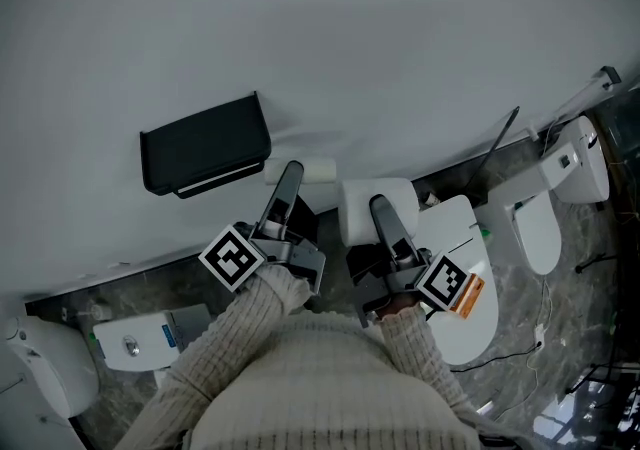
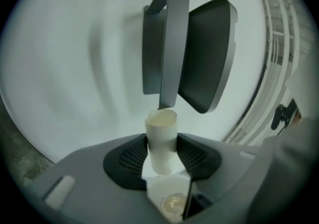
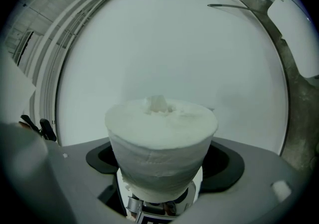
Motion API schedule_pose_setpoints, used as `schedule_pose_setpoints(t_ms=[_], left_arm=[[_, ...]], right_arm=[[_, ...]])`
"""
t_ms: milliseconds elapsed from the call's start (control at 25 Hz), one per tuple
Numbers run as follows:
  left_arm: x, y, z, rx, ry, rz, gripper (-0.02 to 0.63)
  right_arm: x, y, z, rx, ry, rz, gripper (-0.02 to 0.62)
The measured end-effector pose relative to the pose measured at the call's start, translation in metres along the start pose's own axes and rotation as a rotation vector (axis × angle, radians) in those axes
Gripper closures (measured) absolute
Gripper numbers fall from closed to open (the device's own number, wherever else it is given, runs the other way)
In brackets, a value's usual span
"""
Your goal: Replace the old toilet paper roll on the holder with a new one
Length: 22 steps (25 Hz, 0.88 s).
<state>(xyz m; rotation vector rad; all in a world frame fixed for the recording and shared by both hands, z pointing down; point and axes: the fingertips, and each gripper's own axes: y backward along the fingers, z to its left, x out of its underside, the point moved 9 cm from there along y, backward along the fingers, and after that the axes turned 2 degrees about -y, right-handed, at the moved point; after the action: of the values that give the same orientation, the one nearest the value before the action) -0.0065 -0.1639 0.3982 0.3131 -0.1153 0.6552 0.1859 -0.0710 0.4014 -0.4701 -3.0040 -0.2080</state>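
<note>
A black paper holder (image 1: 205, 148) hangs on the white wall, to the left of both grippers. In the left gripper view the black paper holder (image 2: 207, 54) is just ahead, its grey cover (image 2: 169, 44) swung out. My left gripper (image 1: 292, 176) is shut on an empty cardboard tube (image 2: 162, 141), whose end (image 1: 312, 171) pokes out toward the wall. The left gripper's (image 2: 162, 163) pads press the tube's sides. My right gripper (image 1: 379, 206) is shut on a full white paper roll (image 1: 372, 210). This paper roll (image 3: 162, 143) fills the right gripper's (image 3: 162, 170) jaws and hides the pads.
A white toilet (image 1: 465, 288) stands below the right gripper, another toilet (image 1: 535, 228) further right. A white box-like unit (image 1: 140, 340) sits on the dark marble floor (image 1: 120, 288) at lower left. A thin dark rod (image 1: 500, 138) leans against the wall.
</note>
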Motion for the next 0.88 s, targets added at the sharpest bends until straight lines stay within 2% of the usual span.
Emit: schedule_pose_setpoints(t_ms=[160,440,560,880], left_arm=[[0.017,-0.006,0.001,-0.002,0.016,0.038,0.439],[0.022,0.005,0.005,-0.027,0.025,0.052,0.437],[0.023,0.013,0.007,-0.04,0.035,0.042,0.437],[-0.009,0.045,0.014,-0.072,0.026,-0.037,0.437]], right_arm=[[-0.008,0.01,-0.001,0.013,-0.001,-0.031,0.147],[-0.013,0.016,-0.004,0.029,0.008,-0.062,0.147],[-0.015,0.014,-0.005,0.033,0.011,-0.062,0.147],[0.006,-0.027,-0.001,-0.016,0.032,0.007,0.147]])
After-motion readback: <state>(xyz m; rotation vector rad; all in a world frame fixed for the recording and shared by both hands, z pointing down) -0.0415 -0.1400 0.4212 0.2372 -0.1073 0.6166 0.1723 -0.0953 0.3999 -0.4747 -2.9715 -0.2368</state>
